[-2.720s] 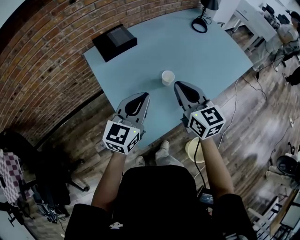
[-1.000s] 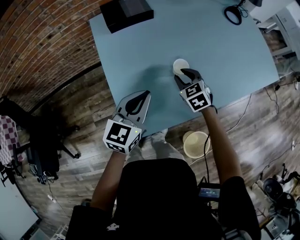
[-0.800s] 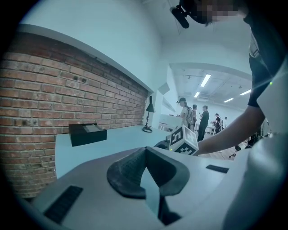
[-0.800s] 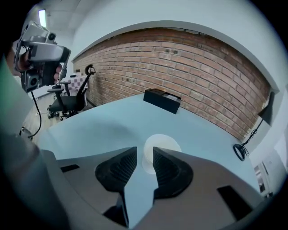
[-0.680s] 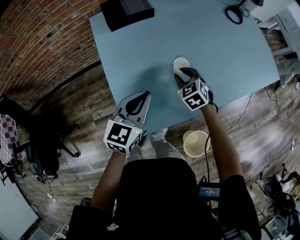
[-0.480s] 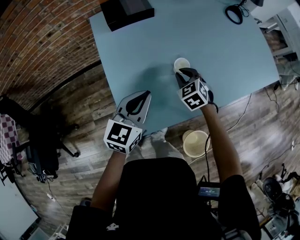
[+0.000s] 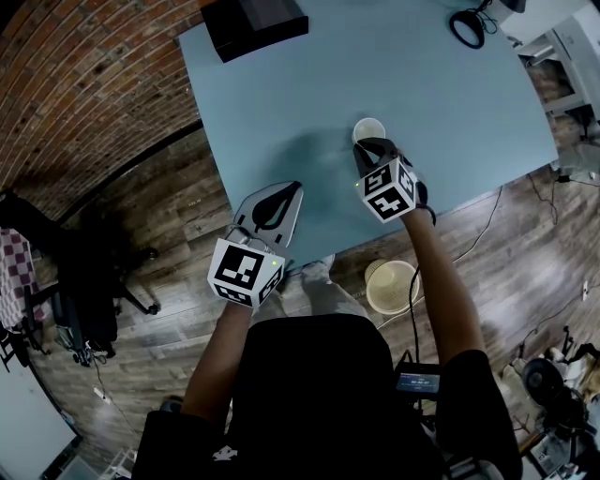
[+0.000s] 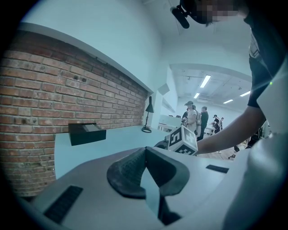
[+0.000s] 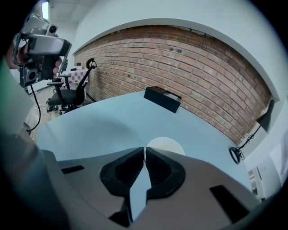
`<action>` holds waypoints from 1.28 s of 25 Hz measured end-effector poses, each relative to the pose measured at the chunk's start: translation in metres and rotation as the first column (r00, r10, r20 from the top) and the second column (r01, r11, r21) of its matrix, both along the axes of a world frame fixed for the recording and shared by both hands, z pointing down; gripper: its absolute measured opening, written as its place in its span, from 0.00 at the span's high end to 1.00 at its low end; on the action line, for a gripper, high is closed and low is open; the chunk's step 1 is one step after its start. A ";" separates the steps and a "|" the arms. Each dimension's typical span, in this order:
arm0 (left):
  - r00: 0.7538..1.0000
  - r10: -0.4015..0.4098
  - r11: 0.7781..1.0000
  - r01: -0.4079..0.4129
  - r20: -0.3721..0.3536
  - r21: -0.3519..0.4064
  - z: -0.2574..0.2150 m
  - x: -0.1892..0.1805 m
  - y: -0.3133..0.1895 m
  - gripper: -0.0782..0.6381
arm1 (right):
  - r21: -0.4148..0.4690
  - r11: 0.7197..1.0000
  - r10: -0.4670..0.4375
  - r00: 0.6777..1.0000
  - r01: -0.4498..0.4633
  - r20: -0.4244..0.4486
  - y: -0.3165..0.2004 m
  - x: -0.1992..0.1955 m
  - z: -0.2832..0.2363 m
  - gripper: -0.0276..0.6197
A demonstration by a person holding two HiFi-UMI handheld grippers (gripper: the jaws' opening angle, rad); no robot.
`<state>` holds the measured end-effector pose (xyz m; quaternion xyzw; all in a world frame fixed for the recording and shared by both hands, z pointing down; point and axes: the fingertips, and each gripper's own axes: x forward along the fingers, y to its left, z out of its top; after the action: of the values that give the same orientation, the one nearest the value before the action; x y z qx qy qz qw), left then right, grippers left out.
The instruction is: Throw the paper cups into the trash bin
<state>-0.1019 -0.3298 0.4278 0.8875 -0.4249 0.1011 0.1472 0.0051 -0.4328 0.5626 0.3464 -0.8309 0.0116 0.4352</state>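
A white paper cup (image 7: 369, 129) stands upright on the pale blue table (image 7: 300, 94), near its front edge. My right gripper (image 7: 368, 143) reaches it from the near side. Its jaws are closing, and the cup's near wall is pinched between the tips. In the right gripper view the cup's rim (image 9: 166, 144) shows just beyond the right gripper (image 9: 145, 151). My left gripper (image 7: 285, 191) hovers shut and empty over the table's front edge, and its tips meet in the left gripper (image 8: 145, 150) view. A cream trash bin (image 7: 392, 287) sits on the floor beside my right forearm.
A black box (image 7: 255, 21) lies at the table's far left, against the brick wall (image 9: 189, 63). A lamp base with a coiled cable (image 7: 466, 26) is at the far right. An office chair (image 7: 89, 281) stands left of the table. People (image 8: 194, 117) stand far off.
My right gripper's jaws have narrowed onto the cup's near wall, and the cup has slid slightly right. The left gripper has stayed where it was.
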 end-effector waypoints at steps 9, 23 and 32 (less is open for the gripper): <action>1.000 0.006 1.000 -0.006 -0.001 -0.001 -0.001 0.000 0.000 0.88 | 0.017 1.000 0.016 0.999 -0.017 0.031 0.000 -0.001 -0.010 0.94; 1.000 0.023 1.000 -0.023 -0.012 0.001 -0.004 -0.007 0.000 0.88 | 0.043 0.998 0.037 0.997 -0.040 0.070 0.004 -0.010 -0.027 0.94; 0.998 0.067 0.998 -0.066 -0.019 0.013 -0.008 -0.014 0.000 0.88 | 0.072 0.993 0.084 0.991 -0.091 0.100 0.013 -0.019 -0.048 0.94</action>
<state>-0.1161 -0.3295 0.4199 0.9029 -0.3942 0.0949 0.1425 -0.0140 -0.4195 0.5148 0.3981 -0.8349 0.0157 0.3797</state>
